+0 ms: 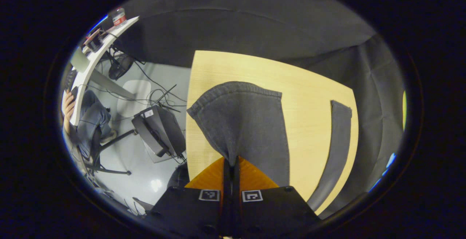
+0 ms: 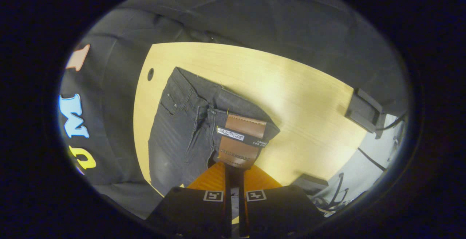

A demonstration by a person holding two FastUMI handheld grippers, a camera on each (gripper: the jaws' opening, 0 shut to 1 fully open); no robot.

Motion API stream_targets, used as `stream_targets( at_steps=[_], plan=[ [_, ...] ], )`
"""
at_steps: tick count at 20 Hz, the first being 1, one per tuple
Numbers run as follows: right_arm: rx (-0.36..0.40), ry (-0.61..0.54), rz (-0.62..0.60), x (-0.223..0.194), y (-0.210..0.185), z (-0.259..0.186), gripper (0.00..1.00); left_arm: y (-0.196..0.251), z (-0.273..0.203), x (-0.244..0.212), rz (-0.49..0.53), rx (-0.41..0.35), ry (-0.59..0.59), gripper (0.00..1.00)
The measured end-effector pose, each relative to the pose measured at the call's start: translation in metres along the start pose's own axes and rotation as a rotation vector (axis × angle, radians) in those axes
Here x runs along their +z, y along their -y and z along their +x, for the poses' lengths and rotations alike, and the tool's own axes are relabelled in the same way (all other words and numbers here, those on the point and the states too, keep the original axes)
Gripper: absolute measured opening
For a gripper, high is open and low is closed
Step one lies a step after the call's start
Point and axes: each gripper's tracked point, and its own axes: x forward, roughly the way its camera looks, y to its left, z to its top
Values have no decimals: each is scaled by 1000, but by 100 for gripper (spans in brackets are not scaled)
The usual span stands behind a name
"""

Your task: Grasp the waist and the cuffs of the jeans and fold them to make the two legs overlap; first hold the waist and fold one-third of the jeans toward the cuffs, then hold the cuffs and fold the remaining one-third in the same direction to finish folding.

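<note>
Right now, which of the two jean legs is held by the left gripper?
The wide leg with its hemmed cuff lifted; the left gripper pinches it. The narrow leg lies flat, farther right.

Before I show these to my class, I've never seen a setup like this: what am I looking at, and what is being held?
Two cameras, each riding on a hand-held gripper that a person carries, look forward along its fingers. In the left gripper view, the left hand-held gripper pinches a lifted cuff of dark jeans; the other leg lies flat on the wooden table. In the right gripper view, the right hand-held gripper pinches the waist, its leather patch folded up, and the jeans spread across the same table.
</note>
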Motion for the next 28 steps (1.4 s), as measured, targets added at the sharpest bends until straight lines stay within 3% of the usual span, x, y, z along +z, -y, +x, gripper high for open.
stream_targets(
  at_steps=[3, 6, 9, 10, 11, 12, 14, 17, 18, 20, 21, 24, 28],
  plan=[
    [132, -78, 219, 11, -33, -10, 7, 50, -28, 8, -66, -108, -66, 8],
    [154, -110, 259, 19, -58, -32, 10, 144, -39, 15, -36, -180, -106, 8],
    [163, -123, 292, 46, -103, -26, 7, 258, -40, 6, 123, -179, -134, 8],
    [176, -114, 309, 57, -120, -20, 7, 300, -35, -1, 185, -187, -142, 3],
    [188, -103, 333, 71, -138, -12, 7, 340, -27, -7, 245, -190, -133, 8],
    [185, -89, 359, 86, -151, -3, 7, 377, -11, -12, 325, -176, -104, 4],
    [192, -83, 420, 113, -177, 24, 7, 418, 31, -25, 540, -81, -53, 3],
    [222, -44, 474, 147, -204, 50, 8, 453, 69, -41, 808, 59, -23, 21],
    [219, -20, 444, 150, -204, 57, 12, 451, 71, -38, 876, 140, -21, 47],
    [209, -1, 412, 158, -202, 43, 68, 465, 72, -42, 882, 147, -37, 100],
    [207, 12, 399, 159, -197, 43, 96, 454, 73, -40, 878, 133, -29, 99],
    [183, 46, 395, 166, -173, 42, 95, 456, 69, -32, 857, 126, -13, 99],
    [255, 16, 457, 149, -150, 24, 95, 446, 60, -16, 841, 81, -3, 99]
  ],
)
